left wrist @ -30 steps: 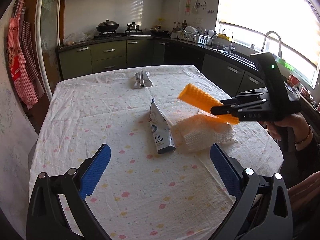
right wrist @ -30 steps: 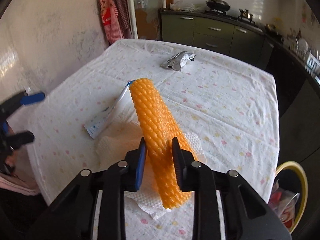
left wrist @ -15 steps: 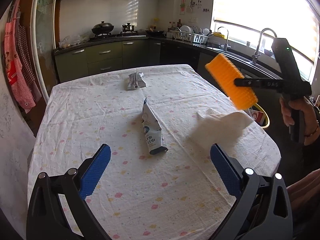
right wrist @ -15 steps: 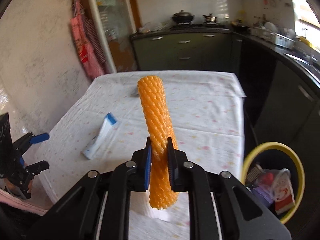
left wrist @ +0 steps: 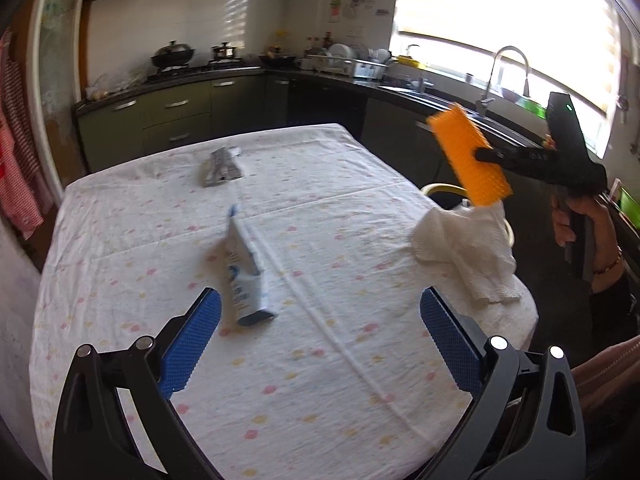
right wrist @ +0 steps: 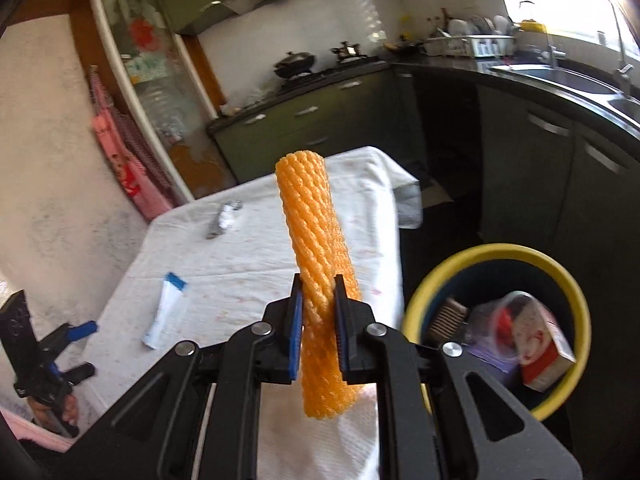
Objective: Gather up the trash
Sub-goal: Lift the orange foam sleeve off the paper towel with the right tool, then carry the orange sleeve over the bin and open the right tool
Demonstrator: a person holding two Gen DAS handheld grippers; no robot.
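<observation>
The right hand-held gripper (right wrist: 317, 328) pinches an orange foam mesh sleeve (right wrist: 316, 264), a soft netted tube with a diamond-ribbed surface, squeezed in at the waist where the blue pads press it. It hangs in the air past the counter (left wrist: 280, 380) edge, with the round yellow-rimmed trash bin (right wrist: 496, 256) just below and to the right of this hand-held gripper. The bin already contains a red and white carton and other scraps, so part of the collecting looks done, and the sleeve seems about to go in. Three pieces remain on the cloth-covered counter. A flattened white and blue tube (left wrist: 246, 280) lies just ahead of the left hand-held gripper (left wrist: 320, 320), whose fingers are spread wide and hold nothing. A crumpled white paper towel (left wrist: 468, 248) lies ahead to its right, and a creased silver foil wrapper (left wrist: 220, 166) lies far ahead
</observation>
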